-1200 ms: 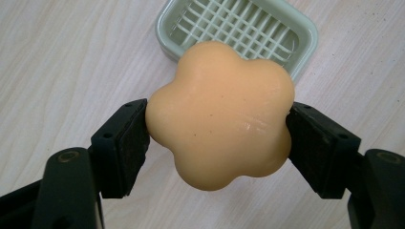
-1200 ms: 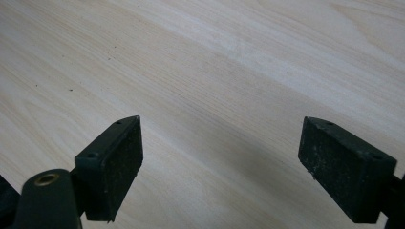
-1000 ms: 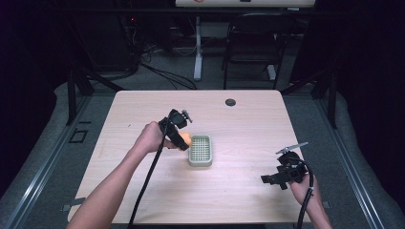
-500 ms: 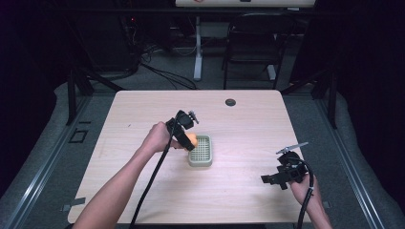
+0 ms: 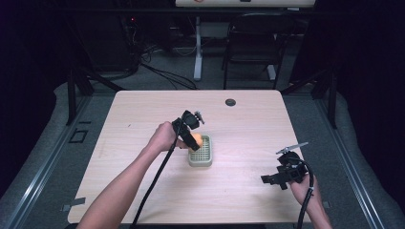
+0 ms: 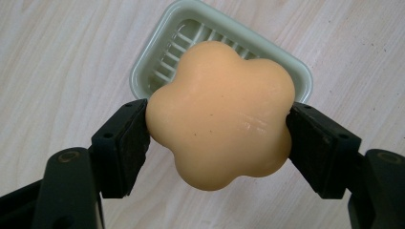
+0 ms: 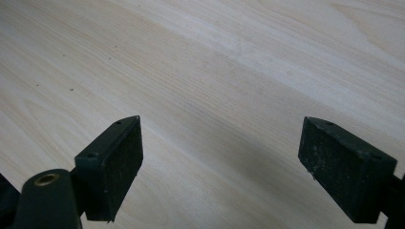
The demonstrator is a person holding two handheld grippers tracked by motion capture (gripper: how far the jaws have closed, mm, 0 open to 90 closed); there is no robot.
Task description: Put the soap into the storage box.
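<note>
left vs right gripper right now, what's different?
Left gripper is shut on the orange soap; right gripper is open with nothing between its jaws. Left is held above the green dish mid-table; right sits off near the table's right front corner. Both have black padded jaws.

a pale wood counter [image 5: 143, 119] stands on grey floor [image 5: 57, 143]. behind it, a dark chair [image 5: 250, 43] and cables [image 5: 162, 71] sit in shadow.
</note>
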